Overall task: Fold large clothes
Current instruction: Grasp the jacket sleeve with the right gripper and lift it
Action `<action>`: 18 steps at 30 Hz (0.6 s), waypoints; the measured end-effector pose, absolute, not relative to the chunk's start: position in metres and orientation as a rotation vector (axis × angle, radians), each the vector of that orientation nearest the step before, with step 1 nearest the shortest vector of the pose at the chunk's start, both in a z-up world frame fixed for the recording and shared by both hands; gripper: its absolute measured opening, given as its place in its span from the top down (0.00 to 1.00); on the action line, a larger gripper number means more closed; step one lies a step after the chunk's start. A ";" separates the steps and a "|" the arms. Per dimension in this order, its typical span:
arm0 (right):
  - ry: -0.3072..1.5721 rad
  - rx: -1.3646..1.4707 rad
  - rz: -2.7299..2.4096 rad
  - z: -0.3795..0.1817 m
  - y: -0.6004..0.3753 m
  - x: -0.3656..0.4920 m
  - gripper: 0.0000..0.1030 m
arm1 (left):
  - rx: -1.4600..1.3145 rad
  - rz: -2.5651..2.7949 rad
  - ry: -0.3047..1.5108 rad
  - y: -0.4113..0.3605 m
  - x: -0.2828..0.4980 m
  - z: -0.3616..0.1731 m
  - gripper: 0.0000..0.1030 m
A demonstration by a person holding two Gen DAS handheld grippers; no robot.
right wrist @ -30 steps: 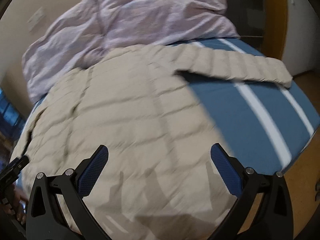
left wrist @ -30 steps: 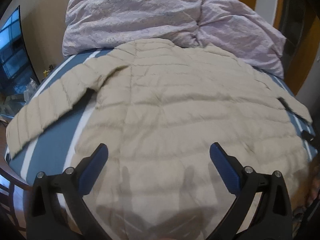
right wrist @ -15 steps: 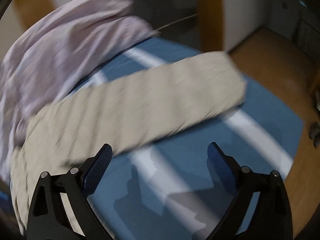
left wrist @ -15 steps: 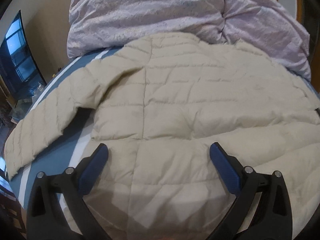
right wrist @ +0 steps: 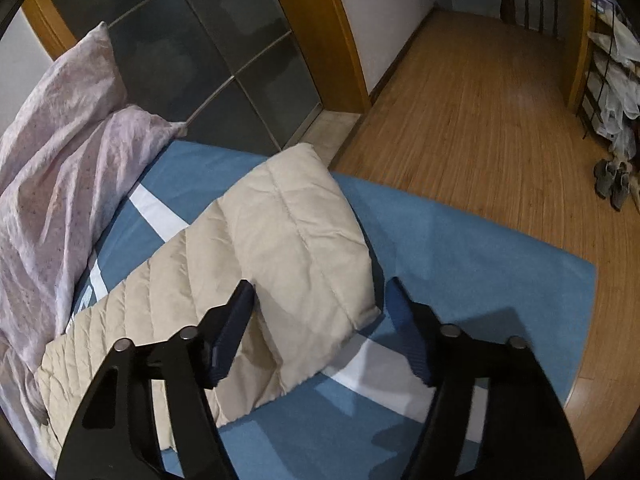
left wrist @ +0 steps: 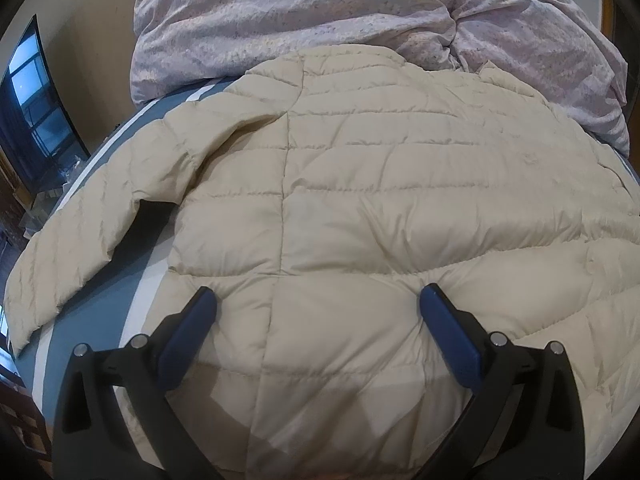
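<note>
**Sleeve pickup starting, puffer jacket flat on bed**

Left wrist view: The beige quilted puffer jacket [left wrist: 360,200] lies spread back-up on the blue striped bed [left wrist: 100,320], collar at the far end against the lilac duvet [left wrist: 320,8]. Left gripper [left wrist: 316,308] sits low over the near hem, jaws wide apart, tips pressing into the padding but nothing pinched. The jacket's left sleeve [left wrist: 88,232] runs out toward the near-left bed edge, cuff almost at the edge.

Right wrist view: Right gripper [right wrist: 320,300] is over the right sleeve cuff [right wrist: 296,232], jaws closing with the cuff's near corner between them; pads do not appear to press on it yet. The cuff lies on the sheet, well inside the bed's right edge; wooden floor [right wrist: 480,120] lies beyond.

Risks (judgement): 
- Slippery, puffy fabric may squeeze out of the closing jaws, leaving only one layer or a corner caught.
- Lifting the sleeve could drag the jacket body if the left gripper does not pin it.
- The left cuff could slide off the bed edge.

Room: open sheet on the right and near side of the cuff; the duvet crowds the far end.
</note>
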State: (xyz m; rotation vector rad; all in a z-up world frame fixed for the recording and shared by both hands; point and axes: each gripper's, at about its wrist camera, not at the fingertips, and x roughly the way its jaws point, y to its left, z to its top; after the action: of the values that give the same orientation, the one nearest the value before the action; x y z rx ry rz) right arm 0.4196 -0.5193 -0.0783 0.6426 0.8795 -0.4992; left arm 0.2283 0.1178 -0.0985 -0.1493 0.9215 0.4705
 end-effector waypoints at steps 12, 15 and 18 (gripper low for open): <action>0.839 0.468 -0.371 -0.042 -0.455 0.443 0.86 | -0.186 0.460 0.925 0.121 0.229 -0.100 0.02; 0.829 0.411 -0.275 -0.030 -0.411 0.458 0.86 | -0.187 0.460 0.924 0.120 0.229 -0.099 0.02; 0.847 0.358 -0.164 -0.026 -0.356 0.478 0.86 | -0.187 0.459 0.924 0.120 0.229 -0.099 0.02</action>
State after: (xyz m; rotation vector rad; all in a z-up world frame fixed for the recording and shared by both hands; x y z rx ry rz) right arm 0.4777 -0.3560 -0.0264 0.3578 0.8466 -0.1640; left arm 0.2292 0.1204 -0.0991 -0.1869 0.9240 0.4593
